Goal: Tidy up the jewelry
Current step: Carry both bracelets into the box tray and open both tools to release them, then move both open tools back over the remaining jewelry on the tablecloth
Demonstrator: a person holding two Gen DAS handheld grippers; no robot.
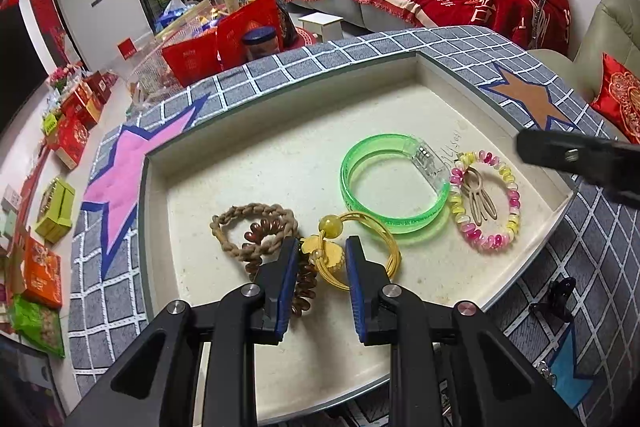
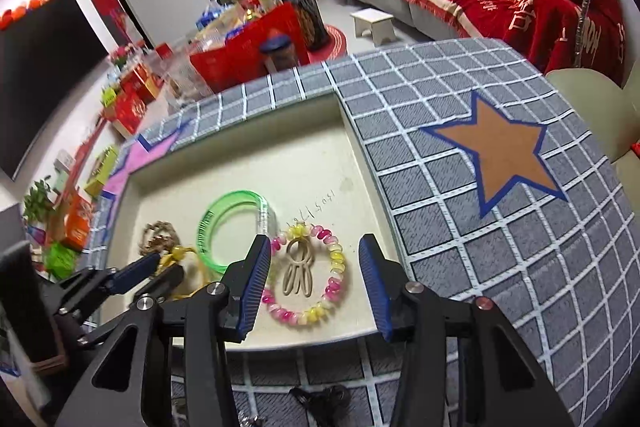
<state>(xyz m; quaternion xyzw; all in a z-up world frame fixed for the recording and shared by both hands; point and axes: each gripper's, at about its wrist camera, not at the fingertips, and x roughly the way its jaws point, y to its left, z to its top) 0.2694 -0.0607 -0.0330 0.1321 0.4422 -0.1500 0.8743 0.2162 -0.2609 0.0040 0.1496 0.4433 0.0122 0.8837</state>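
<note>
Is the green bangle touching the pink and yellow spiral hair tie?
Cannot tell. In the left wrist view the green bangle meets the pink and yellow spiral hair tie near its clear clasp, without a visible gap; in the right wrist view a finger hides that spot.

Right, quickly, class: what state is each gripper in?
Left gripper: open, fingers either side of the yellow hair tie, not shut on it.
Right gripper: open, holding nothing, over the bead bracelet.
</note>
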